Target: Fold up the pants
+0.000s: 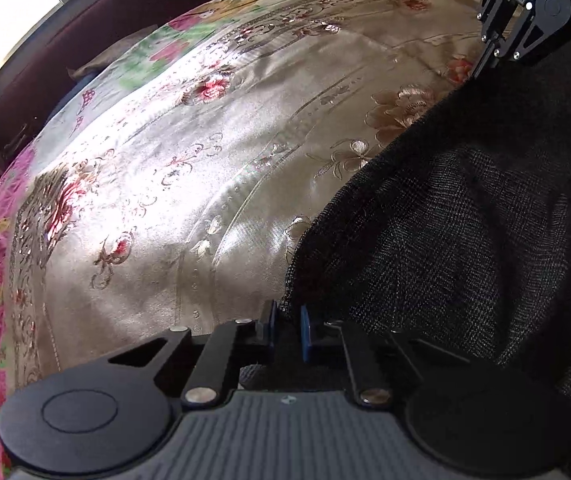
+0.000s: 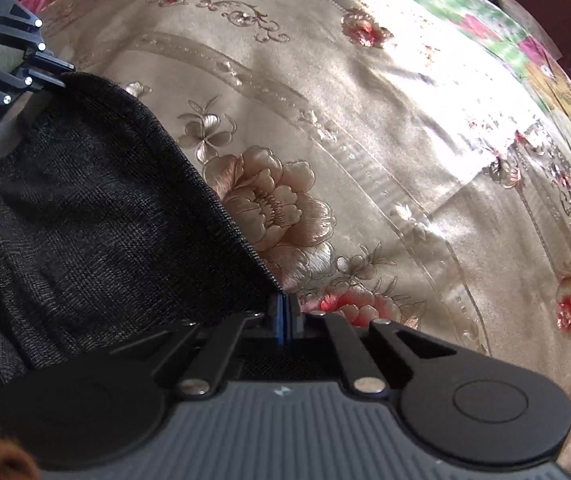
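On glossy embroidered bedspread point(image 1: 213, 152), coarse dark woven pants point(image 1: 465, 216)

No readable words, brand names or numbers are showing in either view (only a tiny pale emblem is sitting on each gripper's ribbed grey body, too small to make out as a letter or sign).

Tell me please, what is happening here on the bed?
A person with a gripper in each hand is folding dark pants on a floral bedspread. The left gripper and the right gripper are each shut on a corner of one edge of the pants, which runs stretched between them.
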`<move>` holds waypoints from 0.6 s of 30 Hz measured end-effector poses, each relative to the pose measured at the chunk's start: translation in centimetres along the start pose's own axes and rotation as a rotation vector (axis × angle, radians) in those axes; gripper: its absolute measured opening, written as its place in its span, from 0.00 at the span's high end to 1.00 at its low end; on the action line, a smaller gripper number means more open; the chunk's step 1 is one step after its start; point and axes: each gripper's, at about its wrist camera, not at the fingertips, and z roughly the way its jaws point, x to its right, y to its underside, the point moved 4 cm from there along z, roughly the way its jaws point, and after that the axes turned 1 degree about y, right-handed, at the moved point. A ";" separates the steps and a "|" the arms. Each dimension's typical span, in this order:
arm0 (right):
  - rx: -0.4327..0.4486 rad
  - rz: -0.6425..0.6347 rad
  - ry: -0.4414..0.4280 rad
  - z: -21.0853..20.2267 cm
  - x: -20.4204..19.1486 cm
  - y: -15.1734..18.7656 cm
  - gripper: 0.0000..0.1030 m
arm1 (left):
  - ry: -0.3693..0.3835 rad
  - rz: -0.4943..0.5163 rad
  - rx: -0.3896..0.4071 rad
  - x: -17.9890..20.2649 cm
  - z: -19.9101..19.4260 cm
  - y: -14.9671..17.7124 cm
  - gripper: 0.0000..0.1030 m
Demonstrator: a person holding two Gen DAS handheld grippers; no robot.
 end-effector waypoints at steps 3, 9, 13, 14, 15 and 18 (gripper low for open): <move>0.033 0.017 0.011 -2.7 -1.0 0.9 0.98 | -0.018 0.004 0.023 0.8 -1.7 0.2 0.75; 0.081 0.047 0.012 -10.4 -4.8 3.6 0.98 | -0.038 0.011 0.087 3.0 -8.0 1.1 0.76; 0.074 0.104 -0.031 -15.6 -8.7 6.6 0.98 | -0.021 0.003 0.103 5.1 -13.6 2.6 0.76; 0.065 0.119 -0.048 -16.4 -9.8 7.5 0.98 | -0.017 0.000 0.100 5.9 -14.9 3.3 0.76; 0.055 0.135 -0.064 -17.0 -11.1 8.5 0.98 | -0.013 -0.004 0.095 6.6 -15.9 4.1 0.76; -0.009 0.243 -0.147 -16.2 -14.2 11.7 0.98 | 0.003 -0.043 0.063 9.0 -17.3 6.9 0.76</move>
